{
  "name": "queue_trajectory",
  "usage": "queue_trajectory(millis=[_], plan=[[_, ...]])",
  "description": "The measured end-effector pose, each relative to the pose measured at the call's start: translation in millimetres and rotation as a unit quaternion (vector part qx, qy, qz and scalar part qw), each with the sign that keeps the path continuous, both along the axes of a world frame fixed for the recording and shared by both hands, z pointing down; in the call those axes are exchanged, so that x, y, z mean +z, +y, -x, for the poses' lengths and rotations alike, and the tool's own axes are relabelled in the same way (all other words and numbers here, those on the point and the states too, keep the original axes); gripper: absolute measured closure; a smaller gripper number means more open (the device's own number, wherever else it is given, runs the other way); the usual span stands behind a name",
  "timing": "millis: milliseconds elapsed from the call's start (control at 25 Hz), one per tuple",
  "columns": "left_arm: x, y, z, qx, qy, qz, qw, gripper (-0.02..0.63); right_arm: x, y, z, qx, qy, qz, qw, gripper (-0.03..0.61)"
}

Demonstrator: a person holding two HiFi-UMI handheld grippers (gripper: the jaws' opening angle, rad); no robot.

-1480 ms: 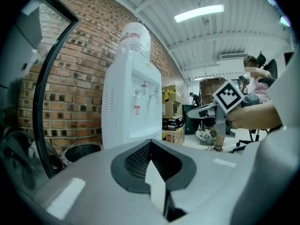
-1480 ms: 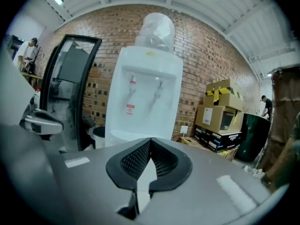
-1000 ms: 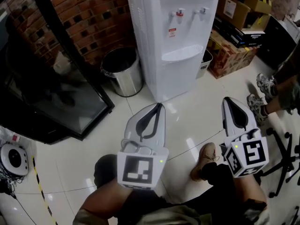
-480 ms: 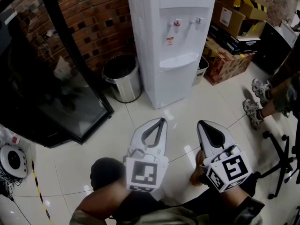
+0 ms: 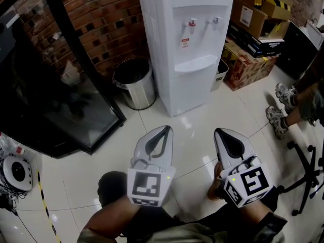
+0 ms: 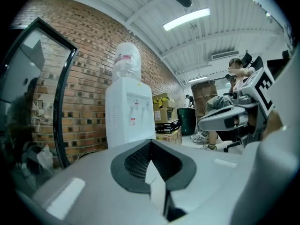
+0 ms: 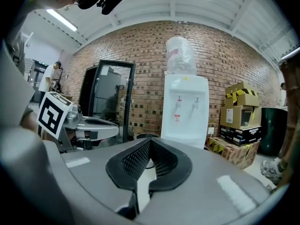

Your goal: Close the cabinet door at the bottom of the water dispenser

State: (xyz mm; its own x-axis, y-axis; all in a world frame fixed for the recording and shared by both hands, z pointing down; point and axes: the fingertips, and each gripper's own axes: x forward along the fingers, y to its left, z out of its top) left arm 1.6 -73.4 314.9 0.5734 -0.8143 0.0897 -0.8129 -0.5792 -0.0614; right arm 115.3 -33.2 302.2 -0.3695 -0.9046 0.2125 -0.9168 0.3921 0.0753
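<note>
The white water dispenser [image 5: 187, 44] stands against the brick wall, with a bottle on top in the left gripper view [image 6: 126, 62]. Its lower front panel [image 5: 195, 87] looks flush with the body. Both grippers hang over the tiled floor, well short of the dispenser and touching nothing. My left gripper [image 5: 164, 130] is shut and empty and points at the dispenser [image 6: 129, 111]. About a hand's width to its right, my right gripper [image 5: 224, 133] is also shut and empty. The right gripper view shows the dispenser [image 7: 185, 109] ahead, beyond the jaw tips.
A steel bin [image 5: 134, 82] stands left of the dispenser and a small bin [image 5: 218, 70] to its right. A black-framed glass panel [image 5: 66, 85] leans at the left. Cardboard boxes [image 5: 253, 19] are stacked at the right. Another person's shoes [image 5: 281, 110] and a chair base [image 5: 304, 171] are at the right.
My right gripper has swung left, closer to the left gripper, and then held still. The left gripper has sunk slightly toward me. Both stayed shut.
</note>
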Motion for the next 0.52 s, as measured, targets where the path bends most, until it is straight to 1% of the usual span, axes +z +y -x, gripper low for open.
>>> queue_trajectory(millis=[120, 240, 520], plan=[[1, -2, -4, 0.002, -0.013, -0.012, 0.9999, 0.614, 0, -6, 0, 0.0, 0.003, -0.001, 1.0, 0.578], [7, -3, -6, 0.006, -0.024, -0.013, 0.9996, 0.614, -1, -9, 1, -0.002, 0.002, -0.001, 1.0, 0.578], [5, -19, 4, -0.01, -0.014, -0.012, 0.9998, 0.614, 2, -22, 5, -0.005, 0.009, -0.001, 1.0, 0.578]])
